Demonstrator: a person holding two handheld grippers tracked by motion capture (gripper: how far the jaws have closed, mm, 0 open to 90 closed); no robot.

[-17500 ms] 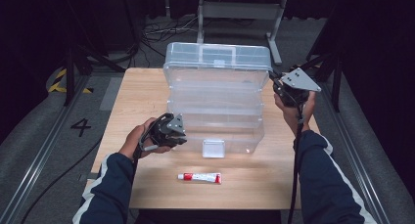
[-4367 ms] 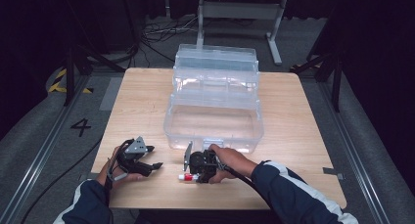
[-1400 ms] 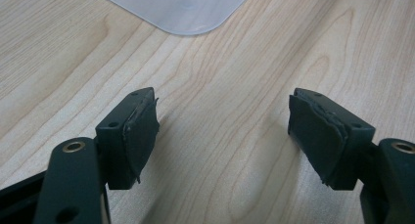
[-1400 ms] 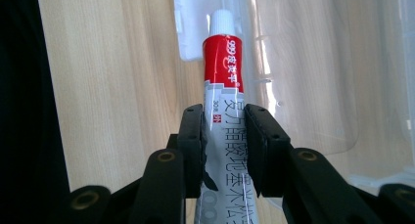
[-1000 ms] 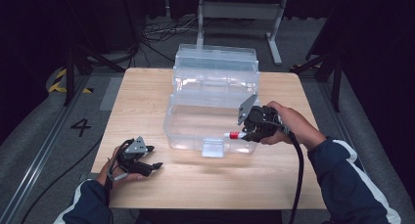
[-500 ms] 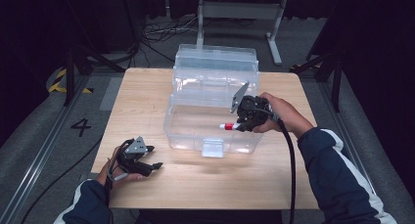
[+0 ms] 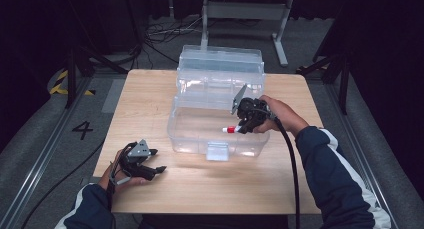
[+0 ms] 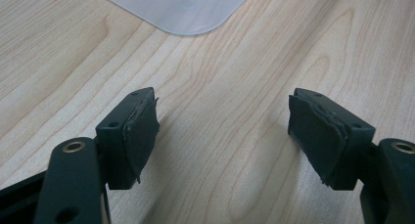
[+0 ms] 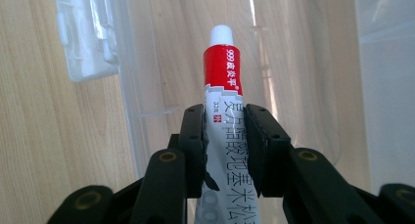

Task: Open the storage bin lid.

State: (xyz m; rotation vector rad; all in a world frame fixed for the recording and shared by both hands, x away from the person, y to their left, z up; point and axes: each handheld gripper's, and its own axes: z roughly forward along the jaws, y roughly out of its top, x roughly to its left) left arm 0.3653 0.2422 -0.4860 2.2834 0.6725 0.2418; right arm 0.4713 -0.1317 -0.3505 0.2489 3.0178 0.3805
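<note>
One wooden table (image 7: pixel 190 189), clear box (image 7: pixel 200 134), grey floor (image 7: pixel 45 139), dark surroundings

Dark navy sleeves with white stripe; black claws: left claw (image 7: pixel 150 161), right claw (image 7: pixel 242 125), grey triangular plates, brass-coloured rivets, worn black pads (image 8: pixel 142 131), black cable (image 7: pixel 291 164).

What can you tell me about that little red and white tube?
The small red and white tube has a white cap at its tip, a red band with white characters below it, and a white body printed with grey characters. It looks like soft squeezable material. The right gripper clamps its body between two black pads, cap pointing away from the hand. In the high view it hangs level over the open clear plastic box, touching nothing else.
</note>
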